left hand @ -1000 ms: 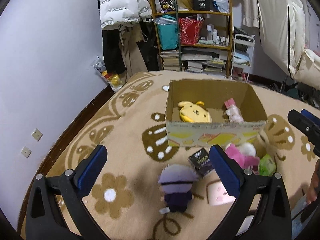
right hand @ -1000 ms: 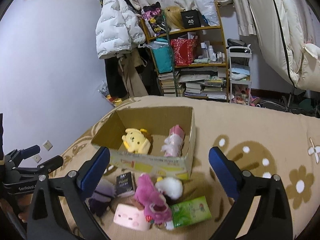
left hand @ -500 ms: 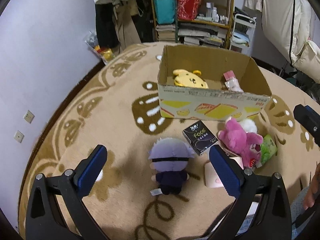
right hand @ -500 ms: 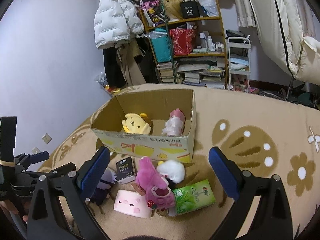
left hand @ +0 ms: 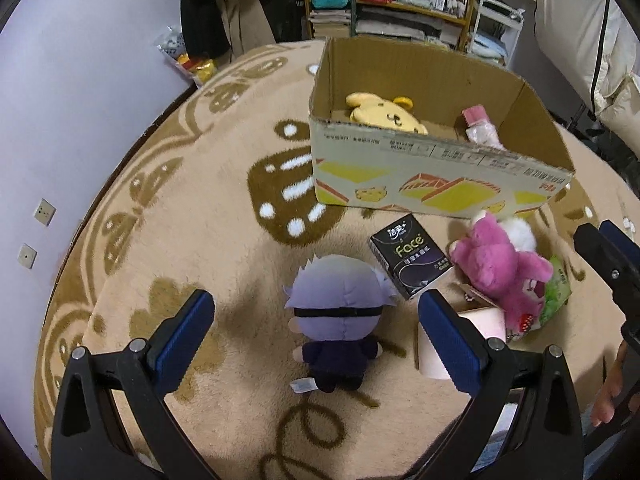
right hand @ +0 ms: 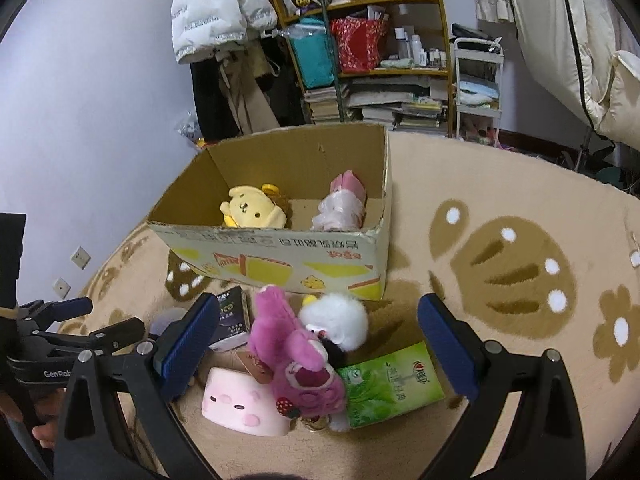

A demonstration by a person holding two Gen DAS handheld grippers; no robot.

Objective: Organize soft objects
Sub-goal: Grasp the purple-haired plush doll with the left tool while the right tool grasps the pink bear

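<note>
A cluttered room with a tan carpet (left hand: pixel 200 220) patterned in brown flowers and mushrooms fills both views.

Nearest, at the bottom of the left wrist view, the left gripper (left hand: pixel 316 340) has its blue-padded jaws spread wide and holds nothing. Between them, low in the centre of the frame, lies a small doll with lilac hair (left hand: pixel 338 316), face down on the carpet.

At the bottom of the right wrist view the right gripper (right hand: pixel 314 344) is likewise wide open and empty. Between its jaws sits a heap: a pink plush bear (right hand: pixel 296 356), a white fluffy toy (right hand: pixel 340 320) touching it, a pale pink cushion (right hand: pixel 240 404) to the lower left, a green tissue pack (right hand: pixel 392 384) to the right, and a black tissue pack (right hand: pixel 232 320) to the upper left.

Beyond, mid-frame, stands an open cardboard box (right hand: pixel 280 256) already holding a yellow plush dog (right hand: pixel 252 212) and a pink-and-white item (right hand: pixel 344 204). Shelves (right hand: pixel 380 40) and a white puffer jacket (right hand: pixel 220 4) fill the top of the frame.

The step in hand appears to be lining up a pick. Next, the left gripper likely needs to descend over the doll and close gently on its soft body.
</note>
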